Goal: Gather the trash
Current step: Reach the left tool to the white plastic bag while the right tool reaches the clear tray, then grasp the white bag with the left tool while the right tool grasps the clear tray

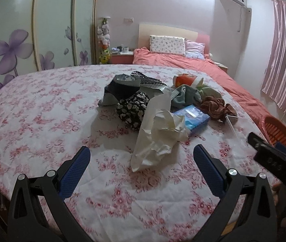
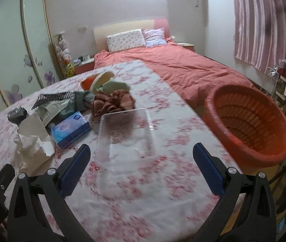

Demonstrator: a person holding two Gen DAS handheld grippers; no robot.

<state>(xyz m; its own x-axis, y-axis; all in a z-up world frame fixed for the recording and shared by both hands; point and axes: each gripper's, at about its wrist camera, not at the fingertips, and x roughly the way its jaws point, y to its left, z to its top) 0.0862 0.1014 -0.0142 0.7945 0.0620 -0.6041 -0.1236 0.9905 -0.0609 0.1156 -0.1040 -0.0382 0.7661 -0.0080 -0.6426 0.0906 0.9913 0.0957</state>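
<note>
A pink-flowered white tablecloth point(image 1: 42, 121) covers a table in a bedroom. On it, from left, lie a crumpled silver foil bag point(image 1: 120, 86), a black-and-white floral cloth point(image 1: 132, 106), a torn white paper bag stuffed with tissue point(image 1: 159, 135) and a blue tissue pack point(image 1: 193, 119). The left gripper point(image 1: 141, 157) hovers just before the paper bag, jaws wide apart and empty. The right gripper point(image 2: 141, 157), equally spread, faces a clear plastic tray point(image 2: 126, 129); the orange slatted basket point(image 2: 249, 121) stands right of the table. Risk: the flimsy paper could tear or shed tissue, or the cloth get snagged along.

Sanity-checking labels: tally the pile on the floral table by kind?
Paper/foil trash: 3, crumpled white paper bag, silver foil wrapper, orange cup
Fabric: 3
Tissue pack: 1
Spiral notebook: 1
Clear tray: 1
Total: 9
</note>
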